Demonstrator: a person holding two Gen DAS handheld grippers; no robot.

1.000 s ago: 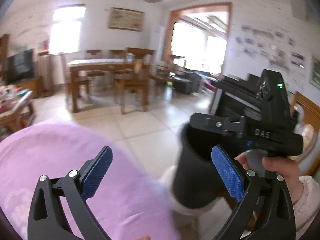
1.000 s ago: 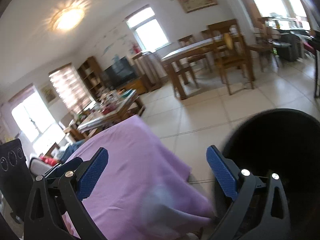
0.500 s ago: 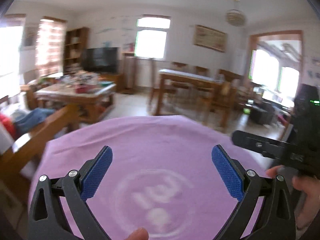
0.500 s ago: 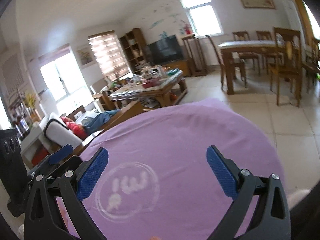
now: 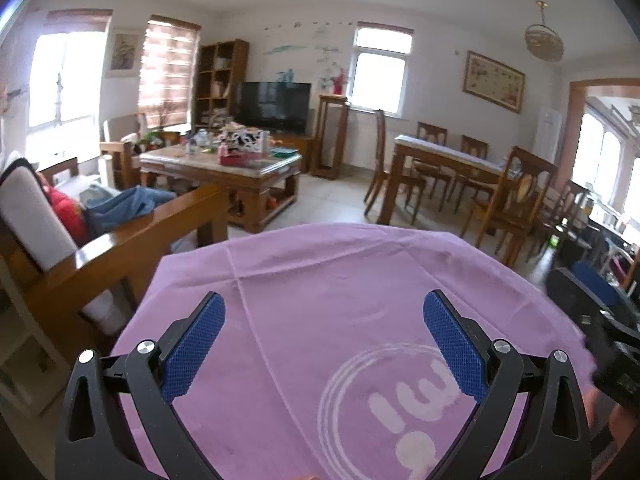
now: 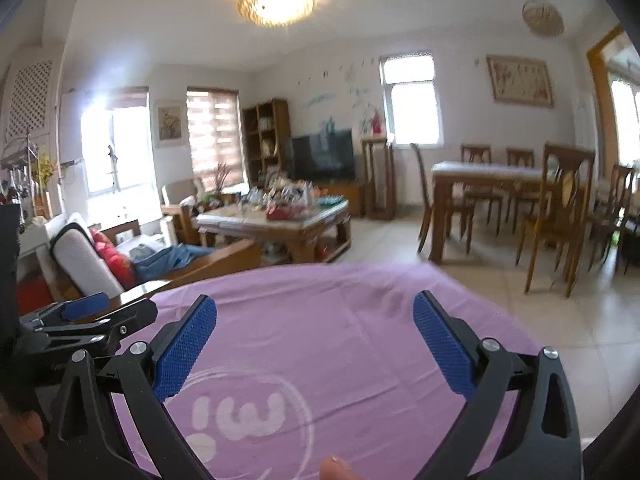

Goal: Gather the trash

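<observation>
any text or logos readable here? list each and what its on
White ringed logo on the purple cloth: letter-like shapes, upside down in the left wrist view; they look like "wi" in the right wrist view, not certain.
Framed picture on the wall: too small to read.
Wall drawings above the TV: no legible words.

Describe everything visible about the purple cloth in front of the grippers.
The purple cloth looks like thin, matte fabric, spread flat over a surface with faint fold creases crossing it. A white ringed logo with letter-like marks is printed on its near part. Its far edge curves against the floor and a wooden sofa arm. Both open grippers, left and right, hover above it; nothing lies on it.
</observation>
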